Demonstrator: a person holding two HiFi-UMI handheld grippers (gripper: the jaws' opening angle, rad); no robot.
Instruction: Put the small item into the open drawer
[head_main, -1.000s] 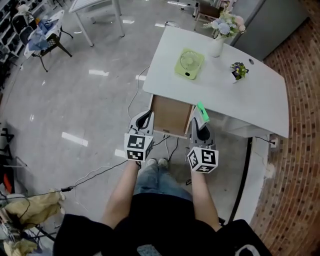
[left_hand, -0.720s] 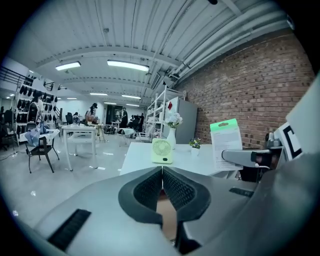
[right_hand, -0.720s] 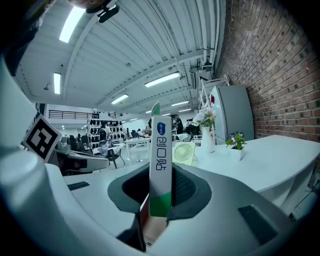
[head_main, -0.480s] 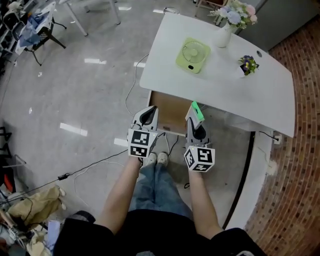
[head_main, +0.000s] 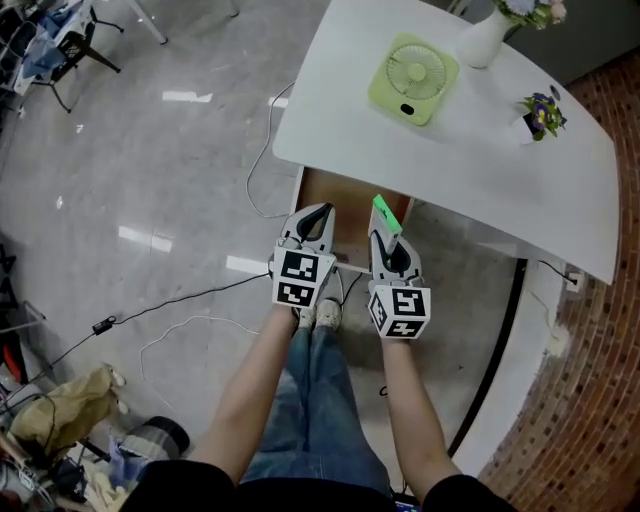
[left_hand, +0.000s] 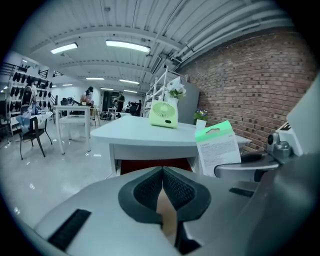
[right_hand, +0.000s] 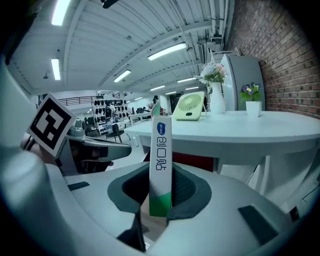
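While right hand-held gripper (right_hand: 161, 202) clamps green-white packet (right_hand: 161, 160), drawer (head_main: 345, 196) open.

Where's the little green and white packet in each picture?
Head view: the packet is in the middle, beside the open drawer.
Left gripper view: the packet is right of centre, tilted.
Right gripper view: the packet is dead centre, upright between the jaws.
Shared landmark: the green fan on the white table.

Bright overhead tube lights (left_hand: 127, 46); fisheye-warped, dark corners.
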